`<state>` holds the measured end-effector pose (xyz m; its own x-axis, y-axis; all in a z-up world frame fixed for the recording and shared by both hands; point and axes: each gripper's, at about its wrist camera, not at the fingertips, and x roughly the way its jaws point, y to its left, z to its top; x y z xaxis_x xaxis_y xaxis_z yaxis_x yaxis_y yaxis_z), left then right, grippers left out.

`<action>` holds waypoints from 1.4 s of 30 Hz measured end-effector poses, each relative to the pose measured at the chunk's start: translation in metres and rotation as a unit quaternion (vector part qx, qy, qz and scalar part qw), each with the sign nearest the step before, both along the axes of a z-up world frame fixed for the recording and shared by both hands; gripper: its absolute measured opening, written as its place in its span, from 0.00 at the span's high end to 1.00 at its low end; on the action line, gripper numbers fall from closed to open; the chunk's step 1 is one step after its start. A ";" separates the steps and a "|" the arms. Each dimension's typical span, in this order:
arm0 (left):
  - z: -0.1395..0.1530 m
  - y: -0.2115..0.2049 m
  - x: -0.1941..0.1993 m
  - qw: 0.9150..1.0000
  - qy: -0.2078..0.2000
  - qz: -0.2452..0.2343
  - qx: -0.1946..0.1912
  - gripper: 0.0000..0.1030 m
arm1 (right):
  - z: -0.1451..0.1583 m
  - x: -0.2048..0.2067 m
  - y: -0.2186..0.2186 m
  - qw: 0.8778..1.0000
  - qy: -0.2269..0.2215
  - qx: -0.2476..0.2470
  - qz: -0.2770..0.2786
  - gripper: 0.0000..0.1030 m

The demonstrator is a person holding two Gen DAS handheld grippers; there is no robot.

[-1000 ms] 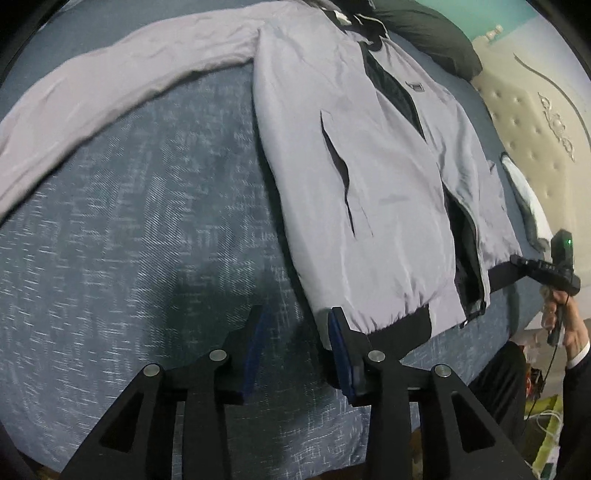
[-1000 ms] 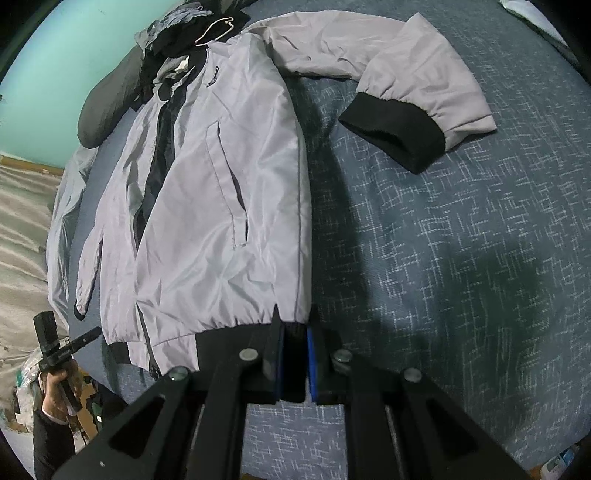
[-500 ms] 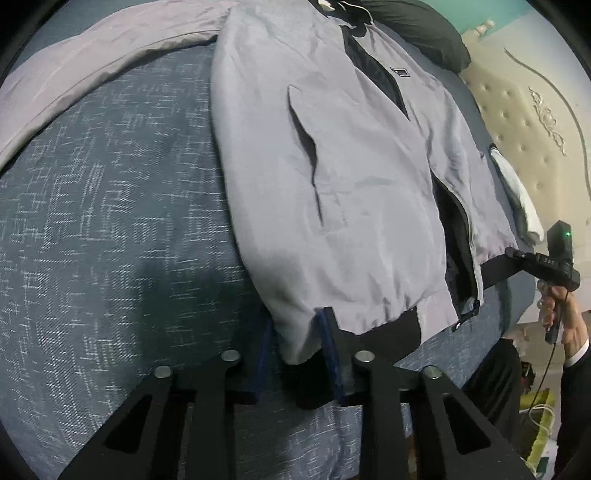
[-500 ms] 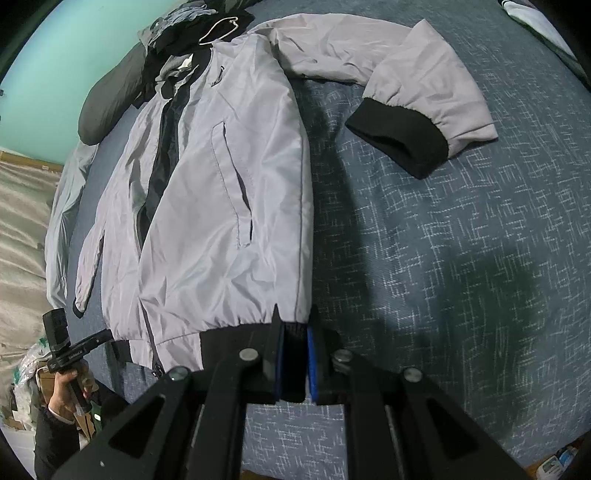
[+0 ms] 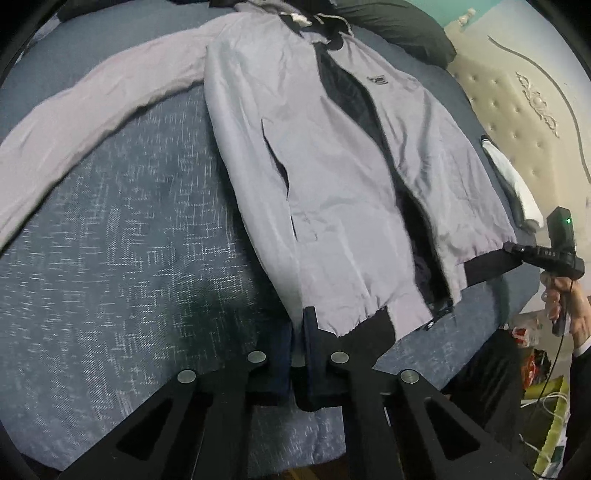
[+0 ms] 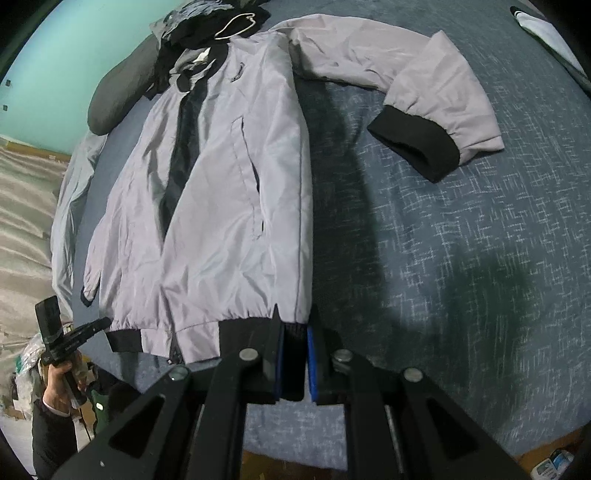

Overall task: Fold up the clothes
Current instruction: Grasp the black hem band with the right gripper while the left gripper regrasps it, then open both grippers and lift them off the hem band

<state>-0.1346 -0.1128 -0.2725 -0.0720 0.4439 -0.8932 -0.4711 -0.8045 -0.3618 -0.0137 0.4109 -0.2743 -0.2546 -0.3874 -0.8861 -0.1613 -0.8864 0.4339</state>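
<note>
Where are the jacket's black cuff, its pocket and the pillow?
cuff (image 6: 417, 142): right wrist view, middle of the black band.
pocket (image 6: 255, 192): right wrist view, slit opening.
pillow (image 5: 399, 27): left wrist view, dark top.

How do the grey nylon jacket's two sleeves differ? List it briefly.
The left-side sleeve stretches out in one long curve; the right-side sleeve lies bent. The right-side sleeve's black cuff shows whole; the left-side sleeve's is cut off in the left wrist view. Both are grey, flat on the blue bedspread.
</note>
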 end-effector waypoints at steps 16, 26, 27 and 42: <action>0.010 -0.034 0.009 0.999 -0.005 0.023 -0.043 0.93 | -0.003 0.029 -0.001 0.999 -0.032 0.021 0.019 0.80; 0.063 -0.031 -0.015 0.996 0.067 0.055 -0.022 0.85 | 0.054 0.011 0.015 0.998 0.036 0.046 0.005 0.63; 0.066 -0.026 -0.017 0.995 0.075 0.057 -0.017 0.83 | 0.057 0.006 0.012 0.998 0.044 0.044 0.006 0.63; 0.057 0.064 -0.088 0.987 0.142 0.049 0.052 0.68 | 0.060 -0.125 -0.075 0.991 0.101 0.056 0.061 0.52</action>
